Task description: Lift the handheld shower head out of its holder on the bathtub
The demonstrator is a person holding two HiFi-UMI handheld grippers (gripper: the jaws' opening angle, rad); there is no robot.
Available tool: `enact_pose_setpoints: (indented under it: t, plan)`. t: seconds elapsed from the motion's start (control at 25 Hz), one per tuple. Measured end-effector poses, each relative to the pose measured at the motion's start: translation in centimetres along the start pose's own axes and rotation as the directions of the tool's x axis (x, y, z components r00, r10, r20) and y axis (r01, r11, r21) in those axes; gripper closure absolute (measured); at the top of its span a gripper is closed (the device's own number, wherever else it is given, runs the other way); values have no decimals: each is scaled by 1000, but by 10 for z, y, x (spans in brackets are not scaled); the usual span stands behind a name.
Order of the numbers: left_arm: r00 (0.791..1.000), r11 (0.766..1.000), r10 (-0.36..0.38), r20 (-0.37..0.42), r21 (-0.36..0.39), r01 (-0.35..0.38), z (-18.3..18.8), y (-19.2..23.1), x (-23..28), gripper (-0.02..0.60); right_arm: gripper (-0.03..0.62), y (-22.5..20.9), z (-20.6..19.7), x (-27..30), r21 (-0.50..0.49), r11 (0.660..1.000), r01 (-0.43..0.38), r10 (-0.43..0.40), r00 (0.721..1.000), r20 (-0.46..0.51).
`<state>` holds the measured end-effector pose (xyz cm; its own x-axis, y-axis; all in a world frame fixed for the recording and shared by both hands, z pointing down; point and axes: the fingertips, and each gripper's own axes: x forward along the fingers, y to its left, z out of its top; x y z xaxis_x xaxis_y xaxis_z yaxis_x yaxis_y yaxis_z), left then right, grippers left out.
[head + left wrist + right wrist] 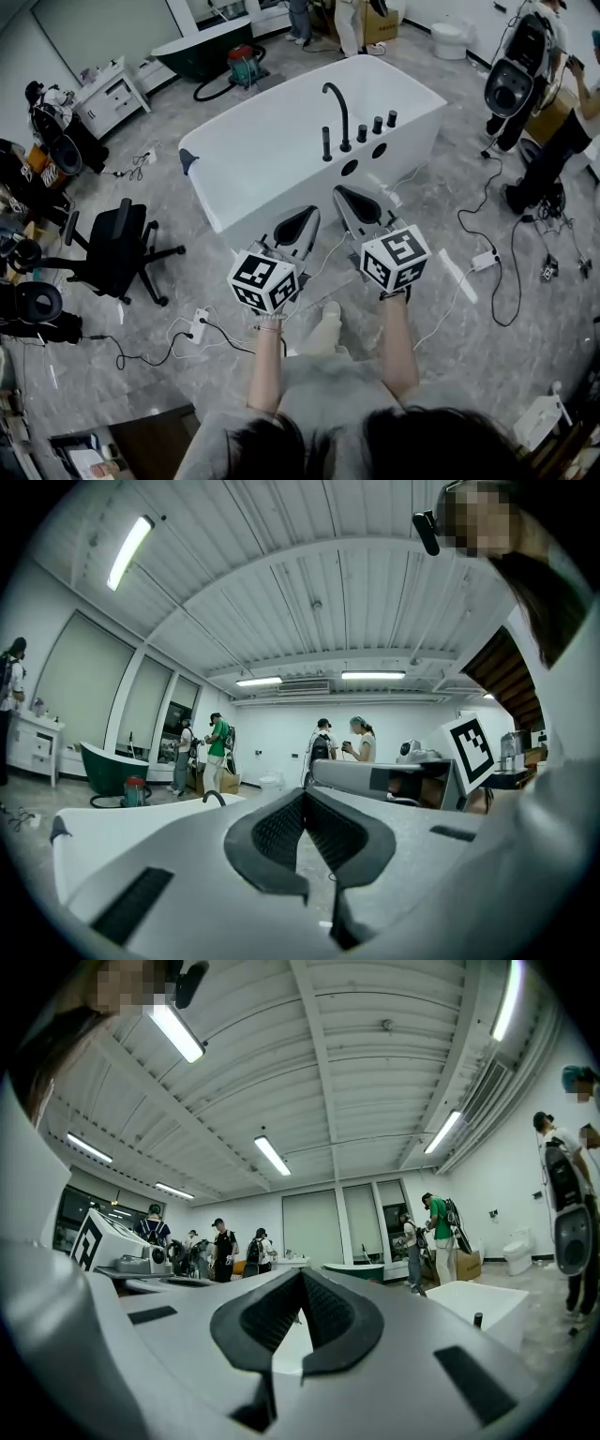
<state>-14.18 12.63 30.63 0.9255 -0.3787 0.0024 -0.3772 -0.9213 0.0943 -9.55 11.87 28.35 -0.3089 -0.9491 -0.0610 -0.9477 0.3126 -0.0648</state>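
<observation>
My left hand-held gripper [307, 217] and right hand-held gripper [345, 197] are both closed and empty, held level just short of the white bathtub's [234, 192] near edge. The handheld shower head [327, 144], a slim black stick, stands upright in its holder on the tub's end ledge, beside the arched faucet [339, 105]. Lifting it, I judge, calls for reaching over and opening one gripper's jaws around it.

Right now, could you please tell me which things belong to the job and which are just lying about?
Job: black upright handheld shower head; white freestanding bathtub.
Lying about: black swivel office chair; red vacuum cleaner; dark green bathtub; white toilet.
</observation>
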Motion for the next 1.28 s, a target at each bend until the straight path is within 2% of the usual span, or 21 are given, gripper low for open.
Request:
enact_pose_setpoints:
  t: [0.24,0.68,1.28]
  plan:
    - [1000,1000,1,-3,-13,-1,-13,26,30,577,595,-28,-12,28,-2,1000,-2,2,1000,-15]
    - [999,999,-40,-14,-32,39,-11,76,133,577,595,-118,-20,82,-52,998,31,-35,996,-79]
    - [1000,1000,-4,-16,-27,4,-3,164,227,577,594,-202,-30,173,-51,999,-19,13,994,-106]
